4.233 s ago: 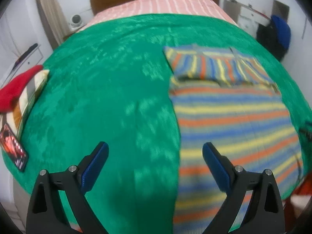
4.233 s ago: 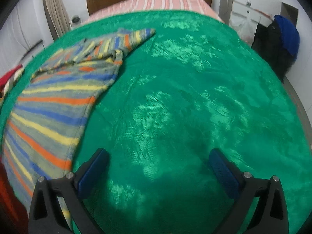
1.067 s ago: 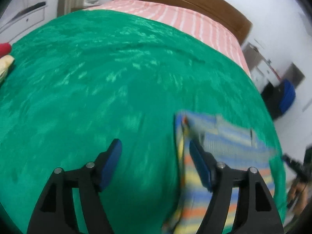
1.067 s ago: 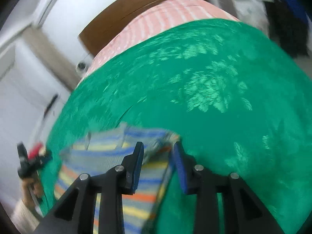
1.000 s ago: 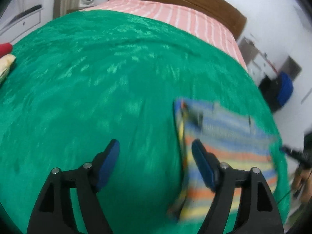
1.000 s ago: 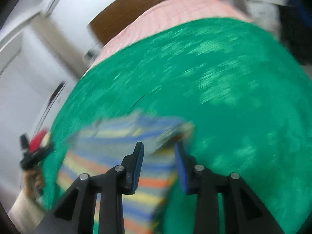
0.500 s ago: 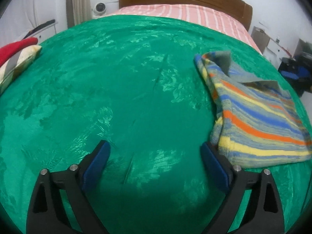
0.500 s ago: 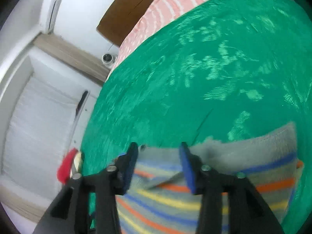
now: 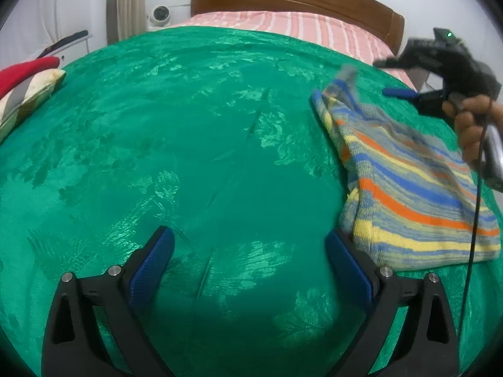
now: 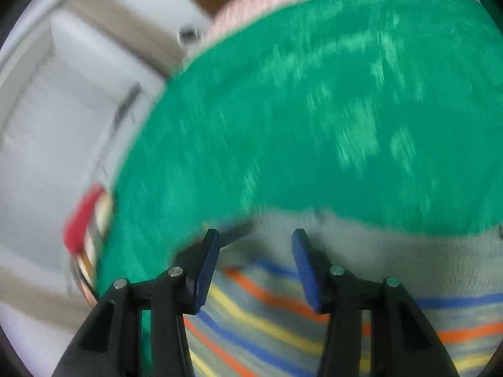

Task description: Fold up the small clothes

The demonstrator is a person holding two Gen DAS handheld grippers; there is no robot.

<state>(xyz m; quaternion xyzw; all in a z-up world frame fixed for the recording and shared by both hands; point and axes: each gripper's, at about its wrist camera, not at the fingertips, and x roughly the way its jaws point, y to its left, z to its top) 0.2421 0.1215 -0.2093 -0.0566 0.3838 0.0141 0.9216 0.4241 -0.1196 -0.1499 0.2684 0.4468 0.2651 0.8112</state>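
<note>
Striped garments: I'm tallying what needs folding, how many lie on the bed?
1: the striped garment lies folded on the green blanket's right side. Others may be outside view.

The left gripper (image 9: 250, 262) hangs wide open over the green blanket (image 9: 176, 144), having just spread, nothing between its pads. The folded striped garment (image 9: 411, 194) lies just right; a hand (image 9: 471, 125) holds the right gripper (image 9: 396, 77) above it.

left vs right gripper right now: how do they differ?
The left gripper stands wide open over bare green blanket, with the striped garment beside its right finger. The right gripper is open more narrowly, above the garment's grey edge. Its view is motion-blurred; the left's is sharp. Both have blue pads and grip nothing.
</note>
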